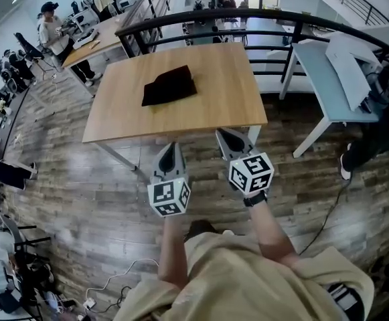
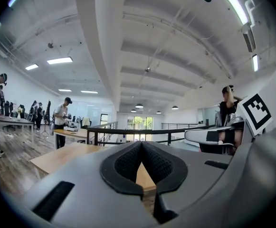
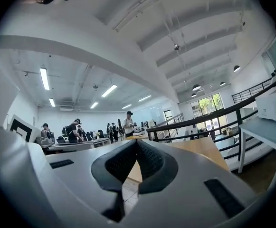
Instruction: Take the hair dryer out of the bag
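Item: hair dryer; not visible in any view; judged to lie inside the bag (image 1: 169, 85), whose humped middle suggests something bulky within.

Container: bag; black, soft cloth, matte, slumped into a low, irregular wedge with creased folds; no opening, zip or handle can be made out; lies on the tabletop (image 1: 227, 92) a little left of centre, clear of all four edges, nothing else beside it.

Support: tabletop; pale wood, smooth, rectangular, square corners, on slim light legs; plank floor (image 1: 80, 199) around it; dark metal railing (image 1: 248, 25) beyond its far edge.

Tools: left tongs (image 1: 171, 146) and right tongs (image 1: 222, 134); grey moulded plastic with black textured pads; both held level just short of the near edge, well apart from the bag; both closed pad to pad with nothing between them, as the left gripper view (image 2: 141, 148) and right gripper view (image 3: 136, 144) confirm; left marker cube (image 1: 169, 197) and right marker cube (image 1: 251, 173) behind.

Stage: judged not begun; approach outstanding.

Hazards, as judged: limp cloth may rise with the dryer unless one tool pins it; smooth wood lets the bag slide toward an edge under a push; the unseen opening invites a pinch on fabric alone; tongs must part before any grip.
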Demonstrator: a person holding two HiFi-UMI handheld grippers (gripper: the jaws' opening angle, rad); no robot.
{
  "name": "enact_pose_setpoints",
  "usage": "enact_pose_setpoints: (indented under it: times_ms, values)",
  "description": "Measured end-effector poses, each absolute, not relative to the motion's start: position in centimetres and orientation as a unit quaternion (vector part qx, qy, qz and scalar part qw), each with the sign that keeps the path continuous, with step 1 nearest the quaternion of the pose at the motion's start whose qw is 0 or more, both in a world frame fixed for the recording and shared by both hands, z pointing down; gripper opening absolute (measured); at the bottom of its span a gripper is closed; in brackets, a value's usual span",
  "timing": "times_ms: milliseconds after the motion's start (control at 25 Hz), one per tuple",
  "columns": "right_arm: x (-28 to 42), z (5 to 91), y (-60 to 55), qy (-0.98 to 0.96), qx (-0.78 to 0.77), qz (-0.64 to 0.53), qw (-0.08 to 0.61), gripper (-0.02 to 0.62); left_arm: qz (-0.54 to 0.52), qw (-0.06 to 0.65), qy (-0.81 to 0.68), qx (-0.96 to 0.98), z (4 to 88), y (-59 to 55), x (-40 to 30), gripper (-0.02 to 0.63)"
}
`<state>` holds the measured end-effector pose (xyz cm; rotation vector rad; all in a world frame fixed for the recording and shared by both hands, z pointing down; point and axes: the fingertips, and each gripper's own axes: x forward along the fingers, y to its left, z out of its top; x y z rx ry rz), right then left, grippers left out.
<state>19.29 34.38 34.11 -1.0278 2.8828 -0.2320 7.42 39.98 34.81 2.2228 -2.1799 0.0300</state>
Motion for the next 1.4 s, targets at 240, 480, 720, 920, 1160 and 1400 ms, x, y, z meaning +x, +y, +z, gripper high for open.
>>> enact_pose_setpoints:
  times_ms: [240,480,720,920,1160,1400]
  values:
    - [17.8,34.8,32.7,0.942,-0.322,-0.081,0.035,0.014,0.007,0.030,-0.706,0.707,35.9,38.2,6.1,0.011]
    - [14.5,38.2,27.3,0.936,-0.345,-0.078,-0.008,0.014,0.006,0.043,-0.696,0.717,37.8,32.3,3.2,0.011]
    - [9.5,38.2,17.4,0.928,-0.360,-0.093,-0.011,0.014,0.008,0.040,-0.678,0.734,37.7,22.1,-1.2,0.011]
    - [4.0,36.7,9.7,0.929,-0.353,-0.110,-0.010,0.014,0.009,0.038,-0.672,0.739,36.1,12.9,-6.5,0.012]
    - [-1.0,35.8,2.7,0.927,-0.360,-0.103,-0.003,0.014,-0.012,0.037,-0.672,0.739,35.0,5.2,-11.6,0.012]
    - [-5.3,37.5,-1.0,0.928,-0.355,-0.111,-0.015,0.014,-0.003,0.054,-0.672,0.739,37.1,1.2,-15.7,0.012]
